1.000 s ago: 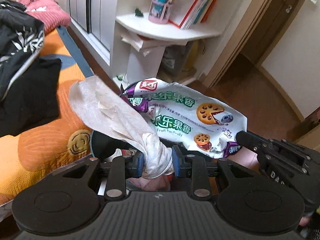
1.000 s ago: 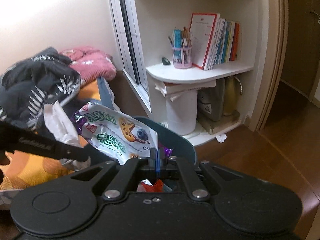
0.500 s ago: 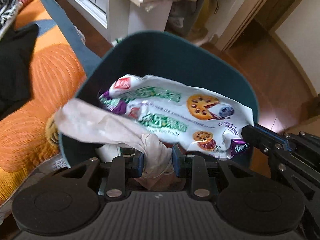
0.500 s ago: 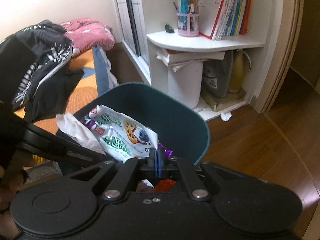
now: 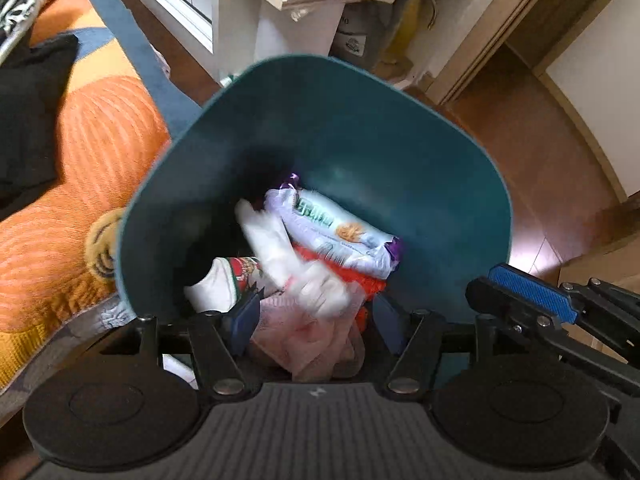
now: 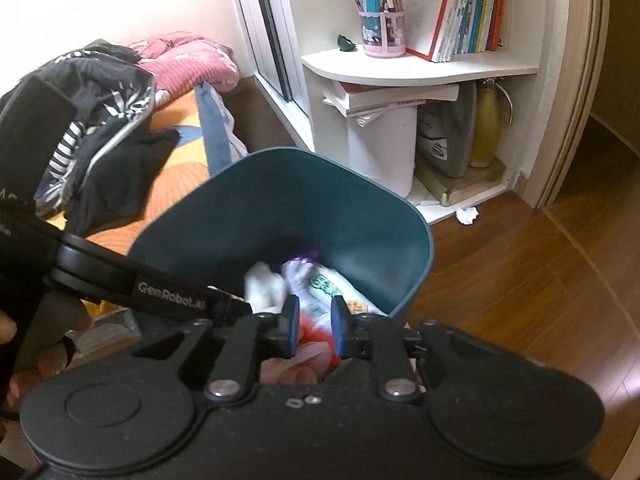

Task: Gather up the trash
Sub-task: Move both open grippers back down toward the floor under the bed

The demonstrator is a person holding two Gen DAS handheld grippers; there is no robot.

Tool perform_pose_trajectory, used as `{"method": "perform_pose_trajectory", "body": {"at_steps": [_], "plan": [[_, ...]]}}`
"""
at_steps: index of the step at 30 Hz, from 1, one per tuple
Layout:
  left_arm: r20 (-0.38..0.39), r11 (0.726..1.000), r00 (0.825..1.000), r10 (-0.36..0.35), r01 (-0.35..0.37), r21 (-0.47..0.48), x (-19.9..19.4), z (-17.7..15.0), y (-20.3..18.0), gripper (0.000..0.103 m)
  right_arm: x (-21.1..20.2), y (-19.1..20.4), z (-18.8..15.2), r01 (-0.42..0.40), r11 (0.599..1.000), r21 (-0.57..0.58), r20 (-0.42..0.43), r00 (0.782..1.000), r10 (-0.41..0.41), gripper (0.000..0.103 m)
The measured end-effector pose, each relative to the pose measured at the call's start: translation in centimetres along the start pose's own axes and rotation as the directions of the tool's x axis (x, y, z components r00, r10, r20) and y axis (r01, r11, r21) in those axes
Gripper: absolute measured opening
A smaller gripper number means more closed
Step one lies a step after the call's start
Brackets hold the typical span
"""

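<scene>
The left hand-held gripper (image 5: 316, 322) hangs over the dark teal trash bin (image 5: 400, 148), and its jaws are opening. They stand rather wide, and no thing is pressed between the pads. The white tissue (image 5: 288, 260) is blurred and is below the fingers, inside the bin, free from them. Beside it lies the snack wrapper (image 5: 340, 236), white with purple ends, also blurred, on top of red and pink trash in the bin. A white and red paper cup (image 5: 224, 284) lies at the left side in the bin.

The right hand-held gripper (image 6: 313, 322) is at the near rim of the bin, and its jaws are opening too, with a narrow gap. The wrapper is seen through the gap but lies lower in the bin, not touched by the blue pads.

The bin stands on the wooden floor (image 6: 520, 272), just beside the bed with the orange cover (image 5: 80, 152). A crumpled white paper (image 6: 467, 214) lies on the floor near the white shelf (image 6: 420, 68)
</scene>
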State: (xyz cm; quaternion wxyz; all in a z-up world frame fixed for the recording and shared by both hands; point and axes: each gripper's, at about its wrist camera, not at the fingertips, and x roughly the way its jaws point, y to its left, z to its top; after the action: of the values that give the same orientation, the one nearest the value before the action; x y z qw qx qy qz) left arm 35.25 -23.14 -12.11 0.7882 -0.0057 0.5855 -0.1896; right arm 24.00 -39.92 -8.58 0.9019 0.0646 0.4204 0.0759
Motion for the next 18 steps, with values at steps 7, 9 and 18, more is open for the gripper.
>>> {"method": "perform_pose_trajectory", "body": {"at_steps": [7,9,18], "plan": [[0.064,1.0,0.998,-0.018,0.018,-0.006,-4.8,-1.7,1.2,0.062,-2.6,1.3,0.1,-0.053,0.999,-0.011,0.027,0.998,0.053,0.032],[0.09,1.0,0.996,-0.014,0.015,-0.006,-6.4,-2.4,1.6,0.062,-3.4,2.0,0.1,-0.077,0.997,-0.018,0.034,0.996,0.078,0.033],[0.193,0.997,0.981,0.034,-0.021,-0.072,-14.7,-7.1,5.8,0.062,-6.8,7.4,-0.1,-0.223,0.968,-0.112,0.052,0.972,0.23,0.037]]}}
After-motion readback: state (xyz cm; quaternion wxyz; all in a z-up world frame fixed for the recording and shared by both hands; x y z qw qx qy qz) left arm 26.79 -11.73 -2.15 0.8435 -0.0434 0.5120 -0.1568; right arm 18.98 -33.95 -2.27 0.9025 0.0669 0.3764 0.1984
